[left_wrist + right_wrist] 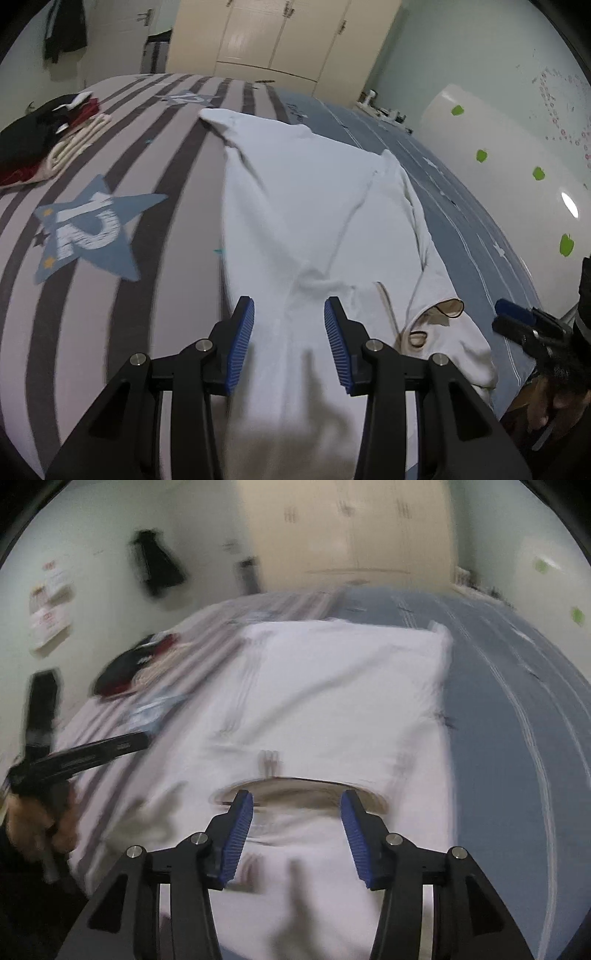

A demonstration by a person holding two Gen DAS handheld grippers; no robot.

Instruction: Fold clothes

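Two tools, left tool (289, 325) & right tool (296, 819), both spread, pinching nothing, over white garment (314, 206) on bed (177, 206); we're mid-fold; next we prob. grip near edge w/ both.

On the blue star (88, 229) printed on the striped bedcover (177, 206): a white "12", sideways in the left wrist view. On a second, fainter star (188, 98) farther up the same cover: what looks like the same number, too small to be sure. On the blue part of the cover, dark script (298, 110), unreadable. On the wall papers (50, 602), red marks, blurred beyond reading.
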